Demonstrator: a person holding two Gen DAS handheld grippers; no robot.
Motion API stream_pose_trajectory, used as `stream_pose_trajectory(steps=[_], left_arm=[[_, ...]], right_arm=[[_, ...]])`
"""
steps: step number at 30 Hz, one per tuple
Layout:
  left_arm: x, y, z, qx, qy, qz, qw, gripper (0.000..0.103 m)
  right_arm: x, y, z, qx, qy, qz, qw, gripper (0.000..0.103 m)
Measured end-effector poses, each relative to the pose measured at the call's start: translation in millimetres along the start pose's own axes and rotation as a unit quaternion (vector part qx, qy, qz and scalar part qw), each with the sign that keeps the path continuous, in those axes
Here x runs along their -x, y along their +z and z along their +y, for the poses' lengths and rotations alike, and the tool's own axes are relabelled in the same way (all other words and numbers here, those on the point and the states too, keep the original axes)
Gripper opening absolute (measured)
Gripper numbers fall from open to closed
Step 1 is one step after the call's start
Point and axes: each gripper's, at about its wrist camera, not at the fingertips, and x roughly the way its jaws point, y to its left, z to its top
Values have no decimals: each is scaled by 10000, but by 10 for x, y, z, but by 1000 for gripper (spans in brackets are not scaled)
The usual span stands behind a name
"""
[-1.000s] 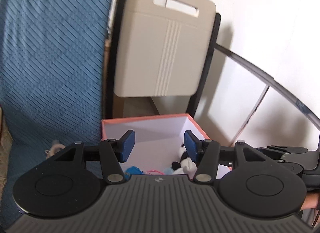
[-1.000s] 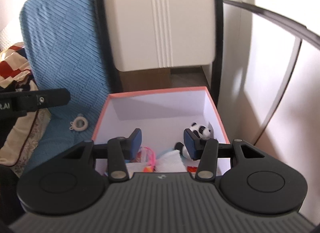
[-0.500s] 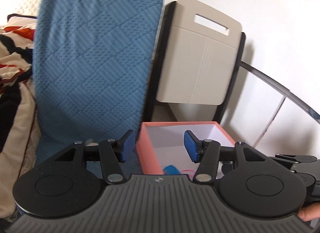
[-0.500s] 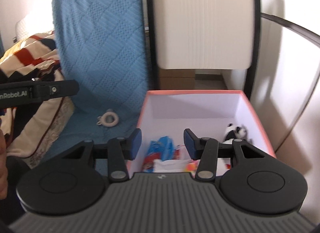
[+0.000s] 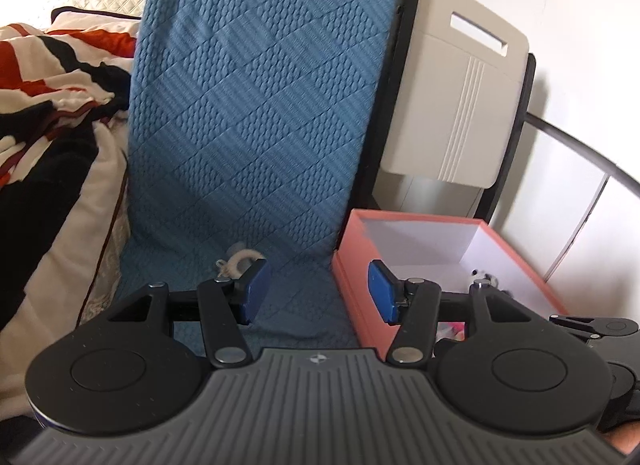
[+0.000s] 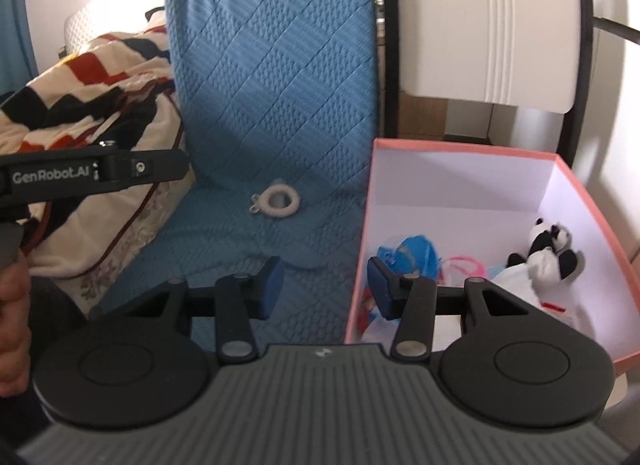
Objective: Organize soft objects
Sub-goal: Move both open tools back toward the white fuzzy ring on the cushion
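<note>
I read the blue quilted seat cover (image 6: pixel 272 105) as my work surface, the pink cardboard box (image 6: pixel 460 149) at its right. Both claws, left claw (image 5: pixel 316 297) and right claw (image 6: pixel 326 283), gape empty. The small cream fabric ring (image 6: pixel 280 201) lies far-centre; I should descend straight and pinch its rim.

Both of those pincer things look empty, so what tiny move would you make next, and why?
Probably ease the left tool forward and down toward the pale ring toy. It lies alone on the blue cushion, outside the pink box where the panda already sits, and both tools are open and empty.
</note>
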Motion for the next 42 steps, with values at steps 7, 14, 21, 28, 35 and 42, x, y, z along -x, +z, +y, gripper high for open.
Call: stream_pose_trajectory(steps=[7,14,21,28,35,42], left_arm=[[-61,-199,201,111,6,140,9998,60],[-23,-293,282,130,13,215,9997,60],[-158,-382,402,266,32,369,9990,60],[-332,-284,582,419,107,397,9983,60],[-600,-134,770,645,58,511,9966,60],[-950,-69,932,546,159,797,9952,60]], right_arm=[[-137,-174,178,73,14,104,9999,49],[-205,-318,311,112,45,161,9998,49],[-264,-433,463,124,86,290,9995,49],[-402,-415,563,154,172,284,9993,49],[-677,-351,622,181,314,202,9991,49],[-1029,-289,673,274,340,223,9988,49]])
